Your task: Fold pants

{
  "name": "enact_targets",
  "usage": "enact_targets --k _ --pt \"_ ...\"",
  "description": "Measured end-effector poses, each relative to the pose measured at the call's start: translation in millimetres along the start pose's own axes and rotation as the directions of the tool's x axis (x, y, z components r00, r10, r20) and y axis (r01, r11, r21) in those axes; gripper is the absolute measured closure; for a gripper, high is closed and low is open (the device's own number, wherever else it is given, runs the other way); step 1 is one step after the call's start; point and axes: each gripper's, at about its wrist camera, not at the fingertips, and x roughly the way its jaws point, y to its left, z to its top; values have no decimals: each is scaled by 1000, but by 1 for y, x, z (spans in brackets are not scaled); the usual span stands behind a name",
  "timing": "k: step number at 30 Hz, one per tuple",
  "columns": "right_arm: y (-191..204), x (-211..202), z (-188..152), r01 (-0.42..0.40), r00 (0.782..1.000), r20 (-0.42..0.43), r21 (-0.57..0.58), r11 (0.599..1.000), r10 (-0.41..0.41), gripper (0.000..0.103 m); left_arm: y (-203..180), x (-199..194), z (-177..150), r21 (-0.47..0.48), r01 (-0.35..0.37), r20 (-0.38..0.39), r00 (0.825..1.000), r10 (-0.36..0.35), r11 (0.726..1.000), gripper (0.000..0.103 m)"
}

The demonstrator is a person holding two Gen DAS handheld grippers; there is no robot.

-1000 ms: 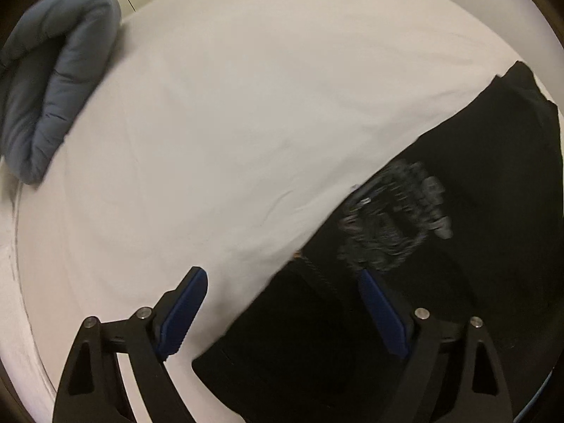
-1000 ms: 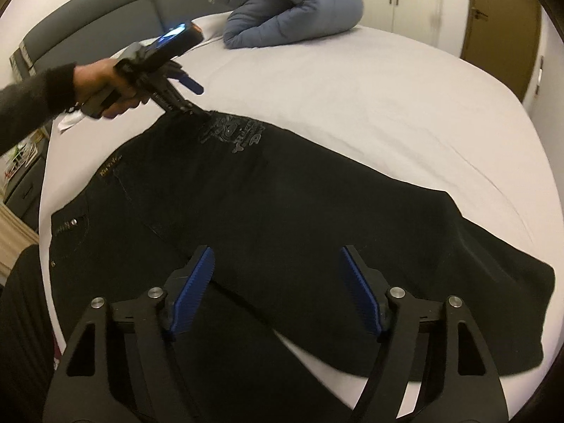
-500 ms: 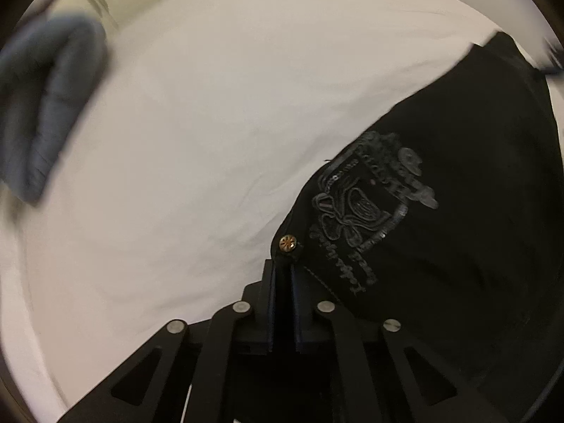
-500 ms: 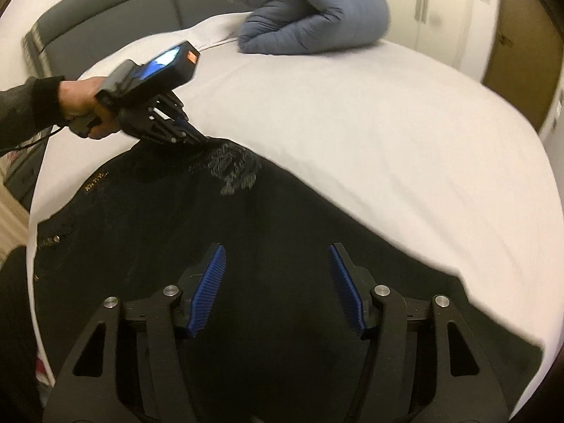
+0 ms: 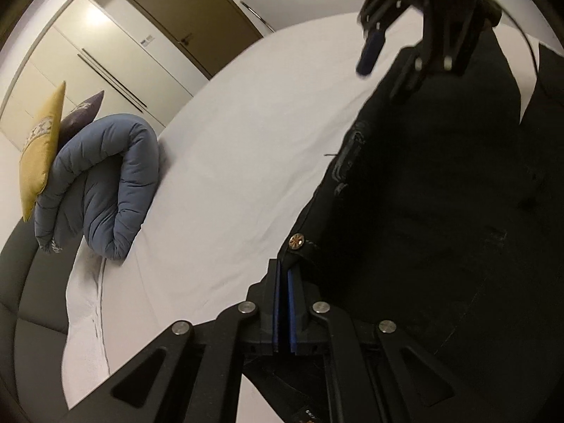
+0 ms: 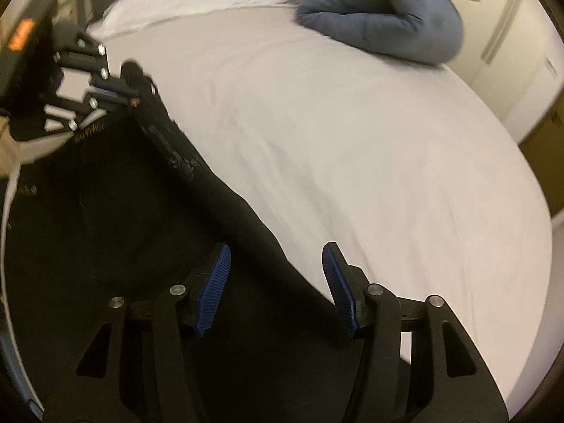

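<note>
Your black pants (image 5: 440,211) lie on the white bed (image 5: 229,162), along its near side, and the waistband corner with the brass button (image 5: 295,240) now hangs raised off the sheet. Half a second ago that corner was still low on the bed; a second ago your left gripper (image 5: 282,275) was spread wide above it. Now its blue pads are pressed together on the waistband edge just below the button, with black cloth caught between them.

Your right gripper (image 6: 276,282) is wide open, as it was in both earlier frames, but it has come in lower: its left pad sits over the pant leg (image 6: 246,246) and its right pad over bare sheet, straddling the cloth's edge. It grips nothing.

The folded blue duvet (image 5: 105,183) stays near the head of the bed, with a yellow cushion (image 5: 38,155) and a purple one (image 5: 83,116) behind it.

The printed pocket design (image 5: 349,162) is foreshortened and unreadable. The pants' hems are cut off, and the right wrist view is motion-blurred.
</note>
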Motion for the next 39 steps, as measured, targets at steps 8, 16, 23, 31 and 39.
enact_targets --k 8,16,23,31,39 --pt "-2 36 23 -12 996 -83 41 999 16 97 10 7 1 -24 6 8 1000 -6 1000 100" --pt "21 13 16 -34 999 18 244 969 30 101 7 -3 0 -77 23 17 1000 -22 997 100" --pt "70 19 19 -100 994 62 272 957 86 101 -11 -31 -14 -84 49 14 999 -48 995 100" --pt "139 -7 -15 -90 996 2 34 995 90 101 -39 -63 -49 -72 107 -8 994 -108 992 100" --pt "235 -26 -54 26 994 -96 -301 953 -57 101 -104 -105 -90 92 207 -47 978 -203 974 100"
